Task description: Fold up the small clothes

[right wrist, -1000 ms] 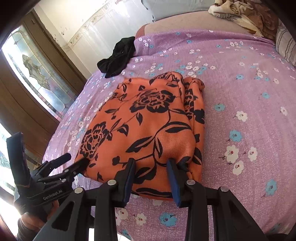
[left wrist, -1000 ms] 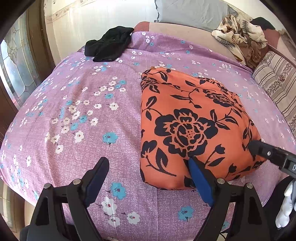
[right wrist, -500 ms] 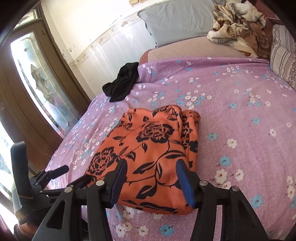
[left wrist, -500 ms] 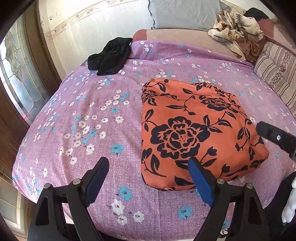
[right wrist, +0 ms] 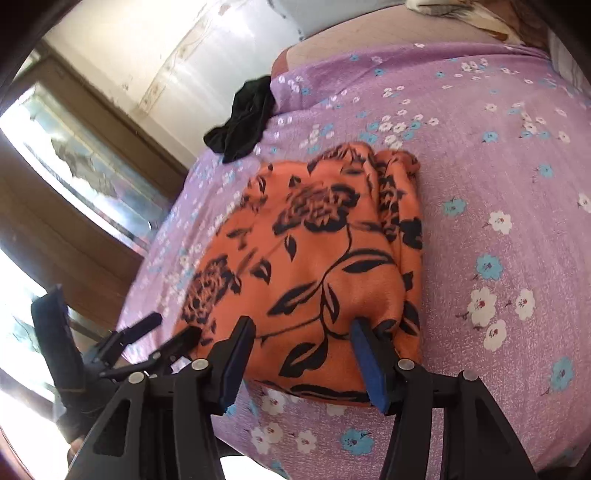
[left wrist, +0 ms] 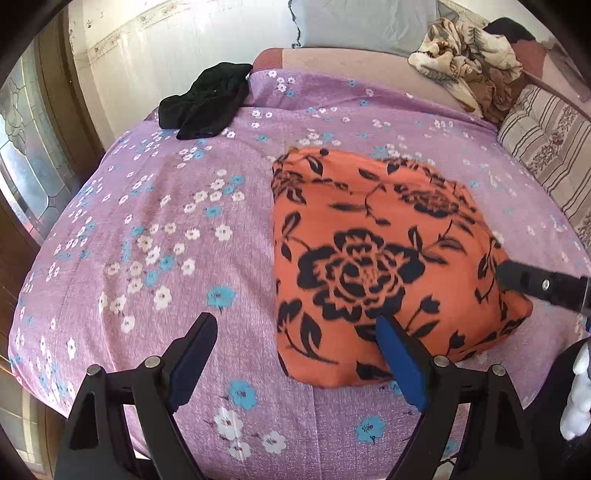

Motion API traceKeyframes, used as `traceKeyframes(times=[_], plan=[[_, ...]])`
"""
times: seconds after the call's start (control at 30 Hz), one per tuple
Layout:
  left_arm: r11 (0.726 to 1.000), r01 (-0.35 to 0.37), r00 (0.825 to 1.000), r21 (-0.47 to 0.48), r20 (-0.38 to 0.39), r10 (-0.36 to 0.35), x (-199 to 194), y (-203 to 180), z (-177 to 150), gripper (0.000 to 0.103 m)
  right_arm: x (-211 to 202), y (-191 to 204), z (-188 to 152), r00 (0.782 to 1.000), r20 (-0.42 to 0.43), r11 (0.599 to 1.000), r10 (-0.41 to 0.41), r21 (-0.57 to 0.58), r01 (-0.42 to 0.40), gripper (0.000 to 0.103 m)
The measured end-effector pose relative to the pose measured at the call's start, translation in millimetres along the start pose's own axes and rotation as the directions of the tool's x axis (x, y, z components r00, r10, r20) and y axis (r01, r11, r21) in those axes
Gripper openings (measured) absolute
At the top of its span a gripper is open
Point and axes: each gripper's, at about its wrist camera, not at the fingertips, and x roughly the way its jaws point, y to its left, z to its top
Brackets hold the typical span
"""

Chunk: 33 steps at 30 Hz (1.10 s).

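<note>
Now folded orange cloth lies before right hand-held gripper, jaws parted.

- Setting: a bedroom in a home — the whole foreground is a bed under a purple sheet printed with white and blue flowers.
- Head of bed: a grey pillow leans against a pale wall with a patterned border strip.
- Bedding: a crumpled beige blanket and a striped cushion lie along the far right side.
- Clothing: a folded orange floral garment rests on the sheet; a black garment lies near the far left corner.
- Left side: a wooden door with leaded glass panes, daylight coming through — domestic joinery.
</note>
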Motion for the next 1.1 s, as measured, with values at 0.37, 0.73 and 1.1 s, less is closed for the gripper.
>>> traceKeyframes(times=[0.37,0.73,1.1], plan=[[0.990,0.013,1.000,-0.138,-0.009,-0.015,52,47,83,0.088,27,0,92,0.997,0.066,0.999,0.043,-0.017,-0.042,0.044],[0.991,0.035,0.994,-0.130,-0.094,-0.047,90,38,73,0.088,75,-37,92,0.998,-0.046,0.997,-0.047,0.063,0.050,0.035],[0.984,-0.097,0.995,-0.149,-0.006,0.098,-4,22,43,0.088,-21,24,38,0.968,0.199,0.973,-0.156,-0.139,0.185,0.062]])
